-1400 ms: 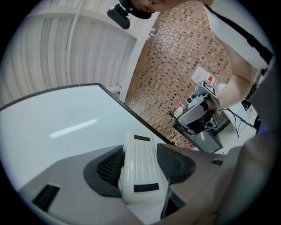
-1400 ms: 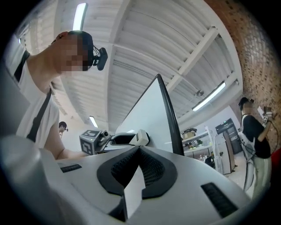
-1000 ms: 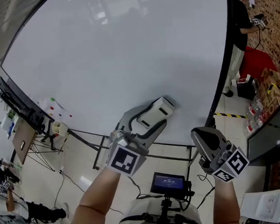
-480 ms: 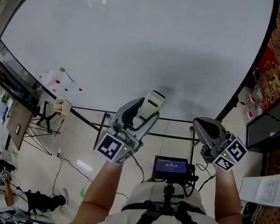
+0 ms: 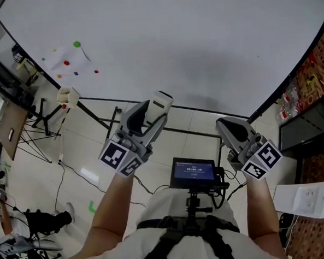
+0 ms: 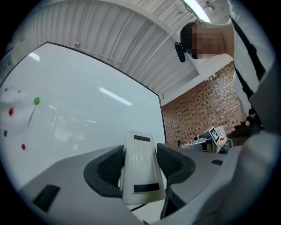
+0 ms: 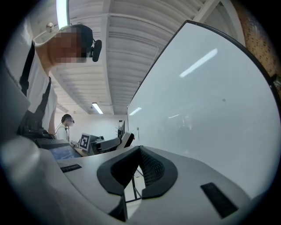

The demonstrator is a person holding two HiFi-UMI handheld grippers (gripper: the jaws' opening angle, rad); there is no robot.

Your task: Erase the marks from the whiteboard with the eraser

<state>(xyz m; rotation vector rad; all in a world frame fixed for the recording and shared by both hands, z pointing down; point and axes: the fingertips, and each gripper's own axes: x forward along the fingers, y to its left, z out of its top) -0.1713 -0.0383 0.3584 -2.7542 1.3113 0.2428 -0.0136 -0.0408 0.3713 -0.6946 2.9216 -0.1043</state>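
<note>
The eraser (image 5: 161,102) sits clamped in your left gripper (image 5: 150,115), at the whiteboard's (image 5: 200,42) 6 o'clock edge. Your right gripper (image 5: 231,129) is closed on nothing. The step appears to be repositioning: next, press the eraser flat on any remaining marks, none of which are discernible except coloured dots (image 5: 66,63) at 10 o'clock.

- The head view looks from above the person's chest, forward and steeply down. The whiteboard (image 5: 173,38) fills its top, and the left claw (image 5: 156,111) and right claw (image 5: 228,126) sit near, low in frame.
- The left gripper view rides just behind its claw and faces up along it at the board. The clamped eraser (image 6: 138,167) looms very near.
- The right gripper view likewise looks along its closed claw, with the board on its right.
- All three views share the whiteboard; the head and left gripper views also share the coloured dots (image 5: 77,44).
</note>
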